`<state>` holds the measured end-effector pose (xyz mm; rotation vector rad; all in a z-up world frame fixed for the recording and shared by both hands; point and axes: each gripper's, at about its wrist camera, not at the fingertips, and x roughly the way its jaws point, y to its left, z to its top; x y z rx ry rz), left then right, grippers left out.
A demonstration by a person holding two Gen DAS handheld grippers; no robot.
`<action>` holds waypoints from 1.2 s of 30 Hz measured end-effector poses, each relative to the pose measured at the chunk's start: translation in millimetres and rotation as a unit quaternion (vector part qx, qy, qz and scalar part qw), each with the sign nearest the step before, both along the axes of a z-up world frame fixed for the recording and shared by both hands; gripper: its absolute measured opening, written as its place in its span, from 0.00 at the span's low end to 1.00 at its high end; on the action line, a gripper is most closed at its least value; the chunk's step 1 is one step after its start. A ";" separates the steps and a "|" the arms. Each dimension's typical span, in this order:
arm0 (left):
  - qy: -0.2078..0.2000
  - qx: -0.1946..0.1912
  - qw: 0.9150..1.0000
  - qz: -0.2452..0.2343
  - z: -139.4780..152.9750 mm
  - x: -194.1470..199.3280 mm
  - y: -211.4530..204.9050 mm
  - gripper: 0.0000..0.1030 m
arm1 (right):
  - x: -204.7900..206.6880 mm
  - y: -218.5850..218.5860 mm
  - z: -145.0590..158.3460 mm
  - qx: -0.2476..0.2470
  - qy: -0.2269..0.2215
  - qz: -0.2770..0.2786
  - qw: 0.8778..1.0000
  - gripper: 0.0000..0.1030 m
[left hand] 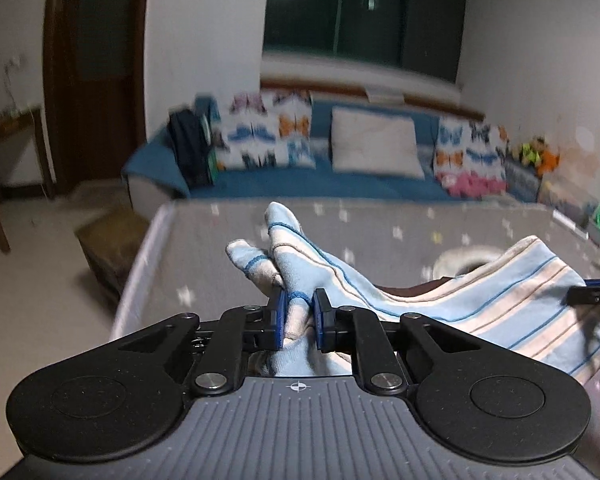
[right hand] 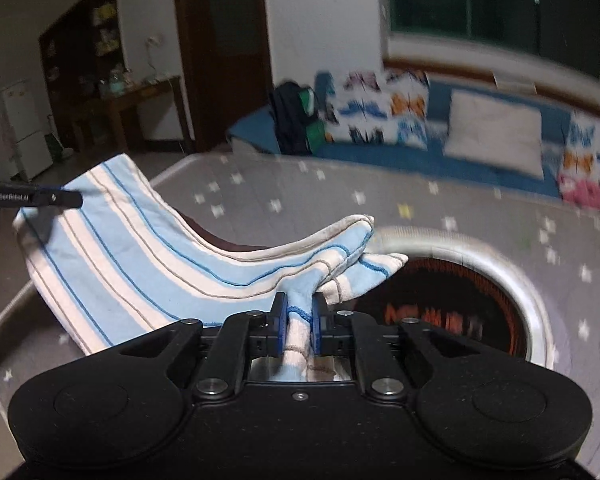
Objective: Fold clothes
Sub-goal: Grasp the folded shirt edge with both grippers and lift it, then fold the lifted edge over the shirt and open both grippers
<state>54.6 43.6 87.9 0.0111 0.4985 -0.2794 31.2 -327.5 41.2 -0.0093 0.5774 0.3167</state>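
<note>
Left gripper (left hand: 299, 316) pinching 1 bunched end of the striped cloth (left hand: 500, 300), blue pads pressed into the fabric. Right gripper (right hand: 300, 320) clamped on the other end. Cloth sags between the 2, held above the grey star-print table (right hand: 260, 196). Round opening (right hand: 460, 300) in the tabletop under it, contents too blurred to tell. Blue sofa (left hand: 300, 180) beyond.
</note>
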 end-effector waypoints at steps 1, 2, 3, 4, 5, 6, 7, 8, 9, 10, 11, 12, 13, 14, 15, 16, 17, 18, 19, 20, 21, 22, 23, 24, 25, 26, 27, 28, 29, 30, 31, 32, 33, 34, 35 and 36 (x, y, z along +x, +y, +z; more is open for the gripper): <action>-0.011 -0.001 1.000 0.004 8.4 -1.3 1.2 0.14 | 1.0 1.6 9.0 0.001 -0.013 0.001 1.000 0.12; -0.023 -0.003 1.000 0.011 18.4 -2.1 2.9 0.14 | 2.5 3.0 16.3 0.000 -0.023 0.003 1.000 0.12; -0.033 -0.005 0.999 0.018 26.1 -2.3 4.2 0.14 | 4.0 4.5 23.3 -0.001 -0.034 0.004 0.999 0.12; -0.041 -0.005 0.999 0.024 31.1 -1.8 5.2 0.14 | 5.9 5.7 30.0 -0.001 -0.044 0.005 0.999 0.12; -0.048 -0.004 0.998 0.031 35.1 -0.9 5.6 0.14 | 7.1 6.2 33.5 -0.001 -0.048 0.004 0.999 0.12; -0.055 -0.002 0.998 0.037 37.0 0.3 5.7 0.14 | 11.0 7.3 39.6 -0.001 -0.057 0.005 0.998 0.12; -0.057 0.001 0.997 0.043 36.7 2.1 5.7 0.14 | 15.2 8.1 43.6 -0.001 -0.062 0.004 0.998 0.13; -0.057 0.003 0.997 0.048 34.7 4.3 5.2 0.14 | 19.4 9.1 45.5 -0.002 -0.067 0.004 0.998 0.13; -0.056 0.006 0.997 0.052 32.8 6.5 4.7 0.14 | 22.8 9.8 45.8 -0.005 -0.069 0.004 0.998 0.13; -0.053 0.009 0.997 0.057 28.6 9.4 4.0 0.14 | 28.8 10.0 43.8 -0.007 -0.068 0.003 0.998 0.13; -0.046 0.012 0.997 0.060 21.8 12.9 3.2 0.14 | 35.2 10.1 40.5 -0.008 -0.064 0.002 0.998 0.13; -0.040 0.015 0.997 0.064 15.1 16.4 2.4 0.14 | 36.6 10.2 38.9 -0.008 -0.062 0.002 0.998 0.13; -0.030 0.018 0.997 0.067 6.2 20.0 2.1 0.14 | 41.8 11.0 31.9 -0.011 -0.056 0.002 0.998 0.13; -0.016 0.021 0.997 0.069 -5.3 23.9 2.4 0.14 | 48.8 12.2 22.9 -0.015 -0.047 0.002 0.999 0.13; -0.003 0.025 0.997 0.072 -16.7 27.8 2.7 0.14 | 54.3 12.1 14.3 -0.015 -0.038 0.002 0.999 0.13; 0.014 0.027 0.997 0.074 -29.4 31.7 3.5 0.14 | 55.3 12.3 10.9 -0.014 -0.034 0.002 0.999 0.13; 0.034 0.027 0.996 0.076 -43.5 35.8 4.9 0.14 | 58.4 11.7 -1.9 -0.013 -0.019 0.002 1.000 0.13; 0.054 0.027 0.995 0.079 -57.7 39.9 6.2 0.14 | 61.2 11.3 -13.6 -0.013 -0.005 0.002 1.000 0.13; 0.071 0.028 0.994 0.080 -69.7 42.8 7.7 0.14 | 60.5 12.3 -16.5 -0.014 -0.001 0.003 1.000 0.13; 0.083 0.031 0.993 0.080 -79.2 44.2 9.2 0.14 | 60.9 13.6 -30.0 -0.018 0.016 0.005 1.000 0.13; 0.095 0.034 0.992 0.080 -88.8 45.7 10.7 0.14 | 61.2 14.1 -39.2 -0.019 0.028 0.007 0.999 0.13; 0.107 0.036 0.990 0.080 -98.4 47.1 12.3 0.14 | 61.2 14.3 -45.2 -0.020 0.036 0.007 0.999 0.13; 0.115 0.039 0.989 0.080 -105.9 48.4 14.3 0.14 | 59.8 15.3 -59.3 -0.024 0.054 0.007 0.998 0.13; 0.119 0.043 0.989 0.081 -111.0 49.7 17.0 0.15 | 59.4 15.9 -67.9 -0.029 0.065 0.005 0.997 0.13; 0.123 0.045 0.988 0.081 -115.6 51.2 20.0 0.15 | 59.6 16.2 -73.5 -0.033 0.072 0.004 0.997 0.13; 0.129 0.044 0.987 0.081 -119.7 53.1 23.4 0.16 | 59.1 15.5 -81.5 -0.034 0.082 0.000 0.996 0.13; 0.133 0.044 0.987 0.081 -122.8 54.4 26.3 0.18 | 58.4 14.5 -90.3 -0.035 0.093 -0.004 0.995 0.13; 0.136 0.045 0.986 0.081 -124.6 54.9 28.7 0.19 | 57.0 15.1 -93.1 -0.035 0.097 -0.005 0.995 0.14; 0.138 0.046 0.986 0.080 -126.5 55.4 31.1 0.22 | 55.9 14.2 -96.5 -0.034 0.101 -0.009 0.994 0.18; 0.138 0.045 0.986 0.080 -127.3 54.4 33.2 0.23 | 54.4 12.7 -97.0 -0.031 0.101 -0.013 0.994 0.19; 0.137 0.044 0.986 0.080 -126.8 51.7 35.1 0.24 | 52.7 11.2 -96.3 -0.029 0.101 -0.016 0.994 0.19; 0.136 0.043 0.987 0.079 -126.4 49.0 36.9 0.24 | 50.3 10.3 -94.9 -0.028 0.101 -0.016 0.994 0.21; 0.135 0.042 0.987 0.079 -125.9 46.3 38.8 0.25 | 48.4 10.0 -92.6 -0.033 0.100 -0.015 0.994 0.22; 0.134 0.040 0.987 0.078 -125.5 43.6 40.7 0.25 | 44.6 10.2 -90.6 -0.039 0.098 -0.014 0.994 0.23; 0.133 0.039 0.987 0.078 -125.0 40.9 42.5 0.25 | 40.7 10.0 -89.5 -0.041 0.098 -0.012 0.994 0.27; 0.133 0.038 0.987 0.078 -124.5 37.7 43.7 0.27 | 37.1 9.6 -88.6 -0.043 0.100 -0.010 0.994 0.29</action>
